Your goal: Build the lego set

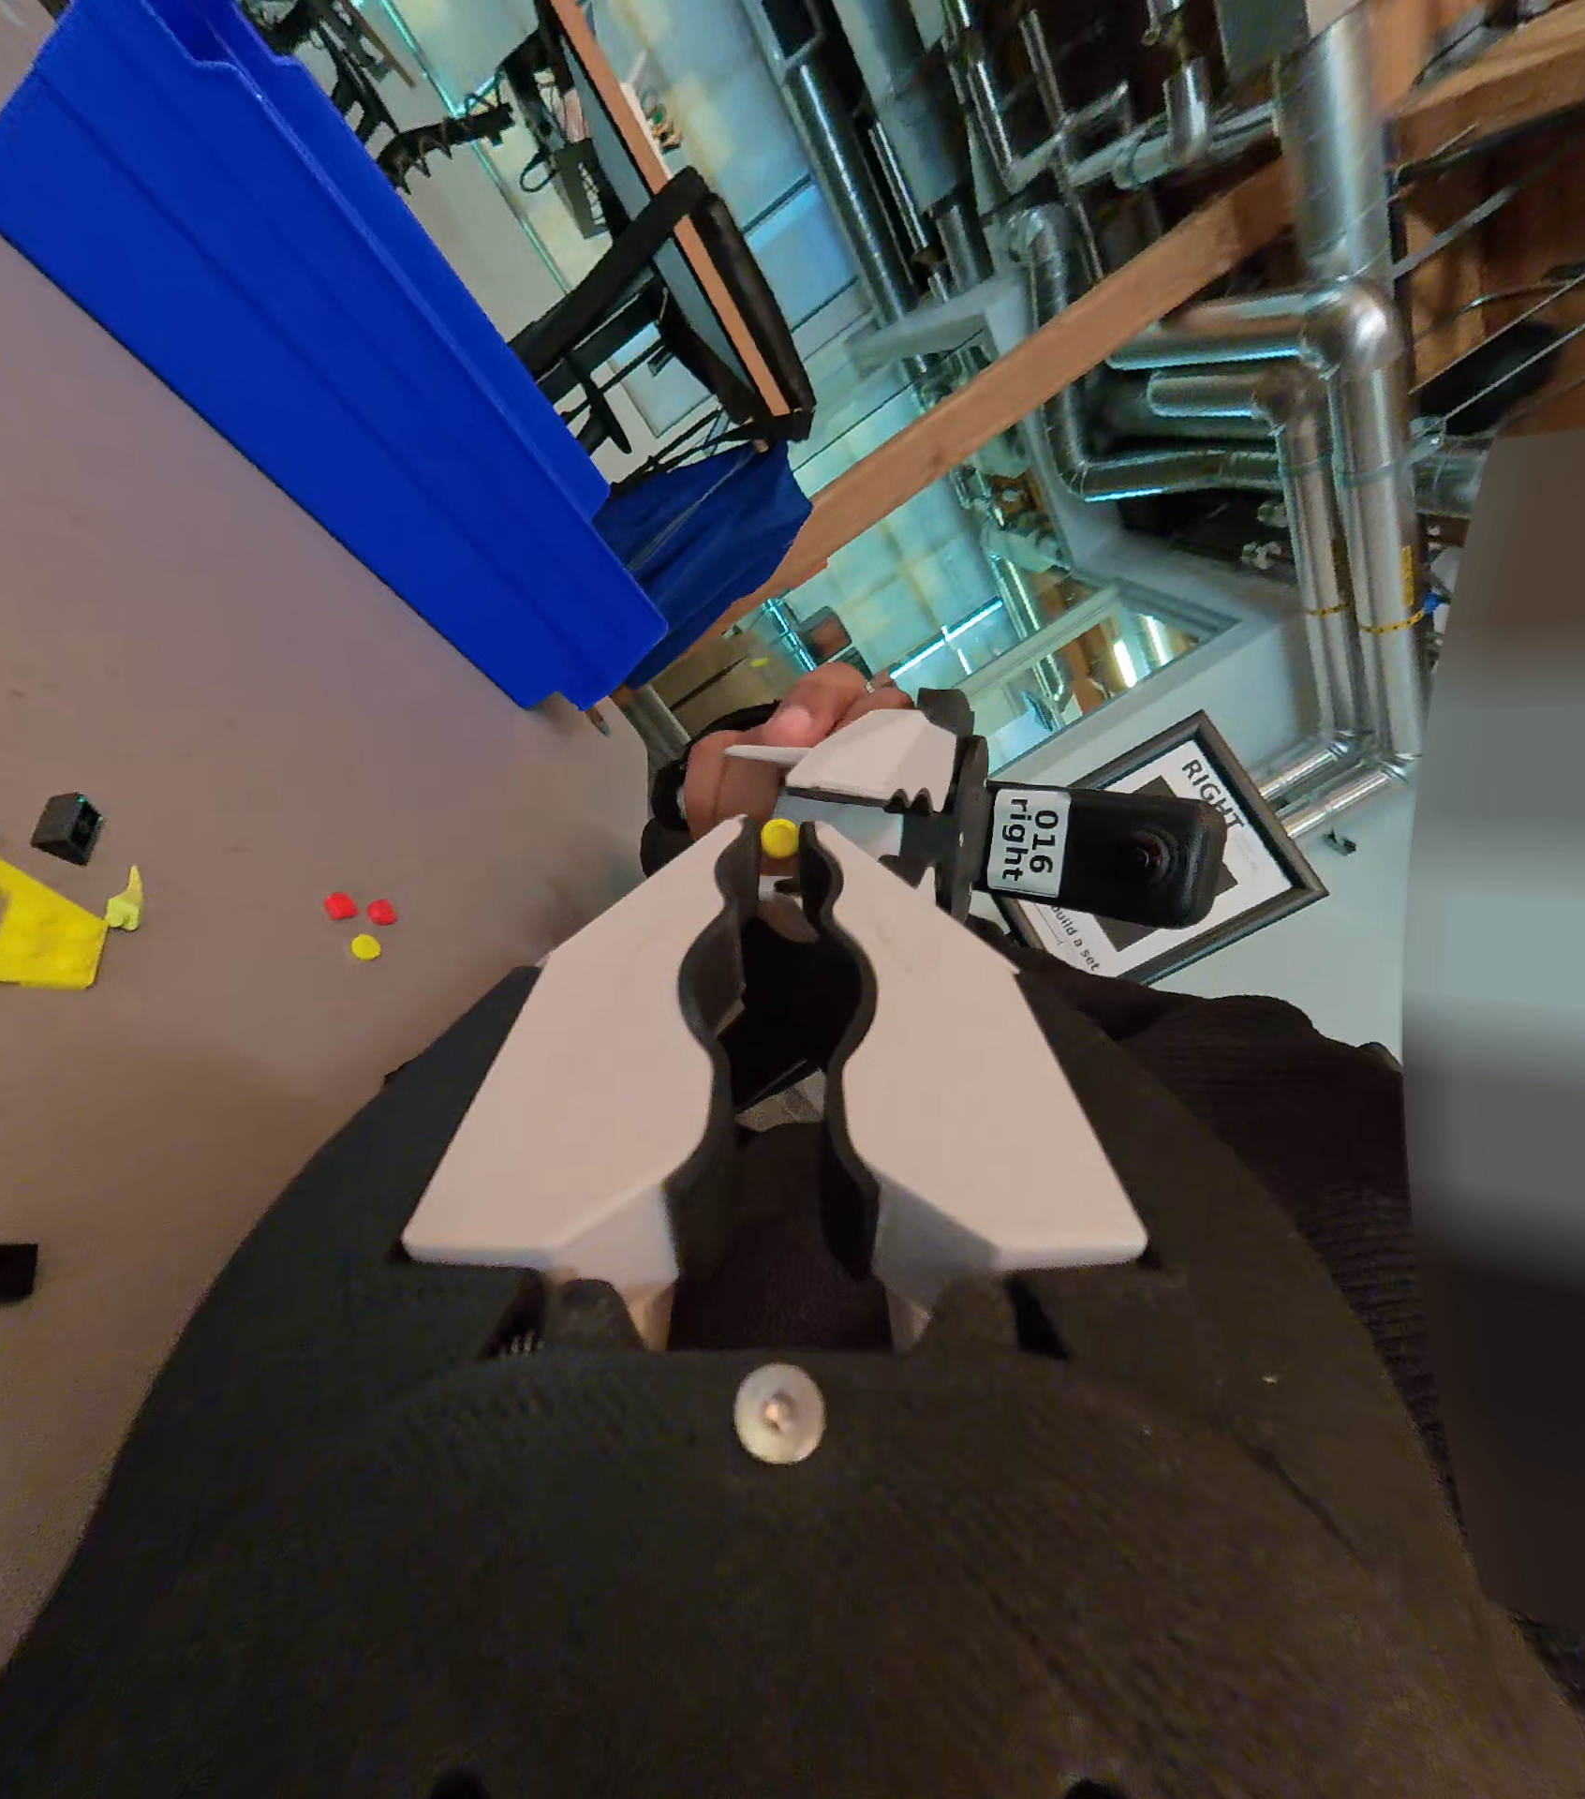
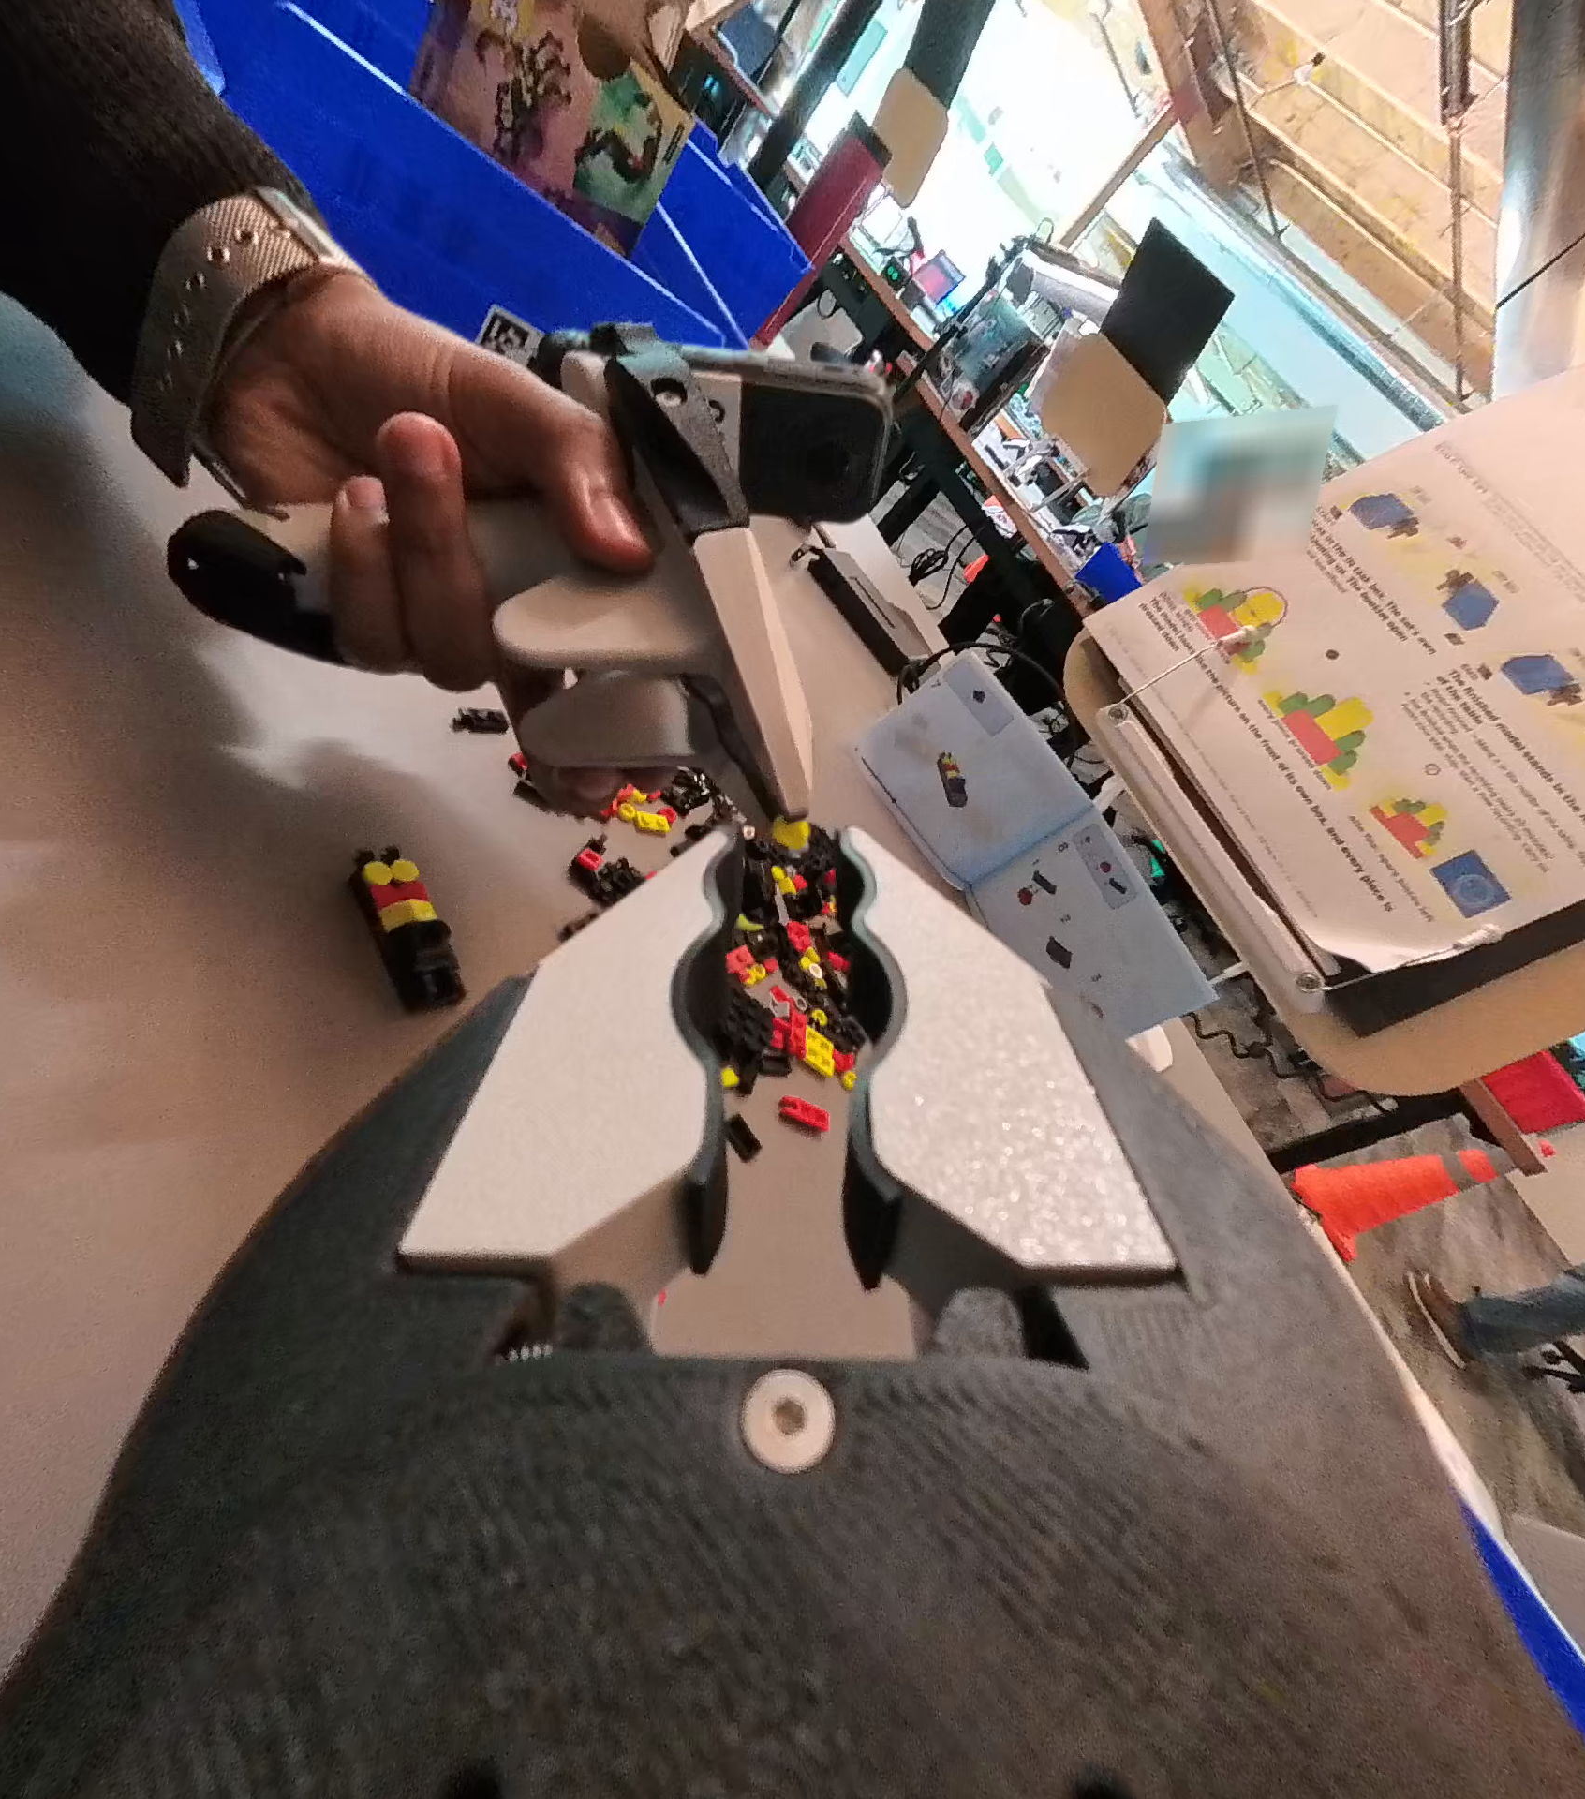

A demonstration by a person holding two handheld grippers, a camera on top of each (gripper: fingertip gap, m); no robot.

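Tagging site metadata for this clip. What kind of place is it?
Probably a workshop or lab space, not a home. Exposed metal ducts run overhead, work desks crowded with electronics stretch behind, and an orange traffic cone lies on the floor. Blue bins line the table.

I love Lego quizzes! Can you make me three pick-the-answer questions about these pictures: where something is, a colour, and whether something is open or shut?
1. Where is the small built model? A in a blue bin; B on the table; C on the booklet.
2. What colour is the round piece at the left gripper tips? A red; B yellow; C green.
3. The instruction booklet is: A open; B closed; C rolled up.

Answers: 1 B, it lies on the table beside the loose pieces; 2 B, it shows bright yellow between the fingers; 3 A, two pages lie spread.
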